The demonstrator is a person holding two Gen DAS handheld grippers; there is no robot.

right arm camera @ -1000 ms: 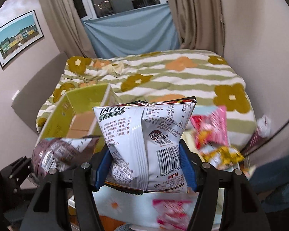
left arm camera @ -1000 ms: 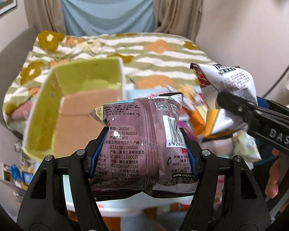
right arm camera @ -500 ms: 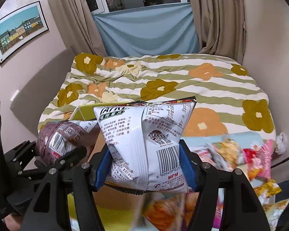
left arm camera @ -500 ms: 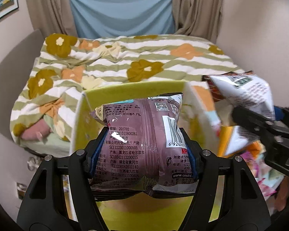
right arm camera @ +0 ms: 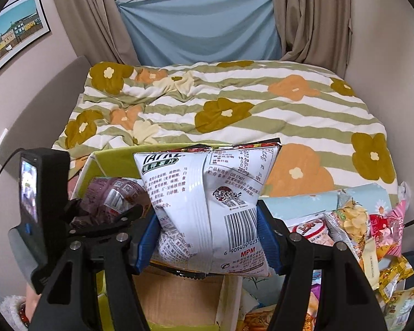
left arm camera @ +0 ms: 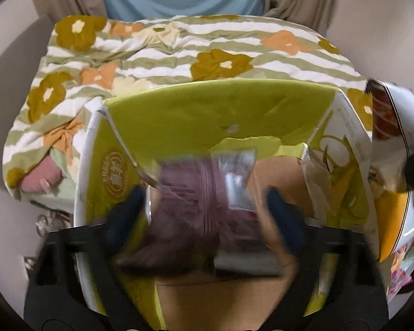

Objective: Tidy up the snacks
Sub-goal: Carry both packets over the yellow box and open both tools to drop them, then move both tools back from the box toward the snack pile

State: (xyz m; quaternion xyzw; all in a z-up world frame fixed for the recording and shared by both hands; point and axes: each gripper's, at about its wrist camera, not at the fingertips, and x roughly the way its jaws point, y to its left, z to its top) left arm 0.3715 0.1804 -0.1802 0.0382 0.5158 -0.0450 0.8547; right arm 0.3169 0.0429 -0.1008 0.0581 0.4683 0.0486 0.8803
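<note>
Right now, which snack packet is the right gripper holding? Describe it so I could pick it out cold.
In front of the flowered bedspread stands a green cardboard box, and the right gripper hangs over it. Clamped between its blue pads is the white snack bag, back side showing: black barcode, red "MPM". The packet beside it is purple; those heaped right are brightly coloured.

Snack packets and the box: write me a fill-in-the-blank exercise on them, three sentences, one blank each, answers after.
1. The right gripper is shut on a white snack packet whose printed barcode sits above the red letters ____.
2. The purple snack packet lies between the left gripper's parted fingers, over the open cardboard box, whose inner walls are ____.
3. The quilt behind the box bears a pattern of stripes and ____.

Missing words: MPM; green; flowers
</note>
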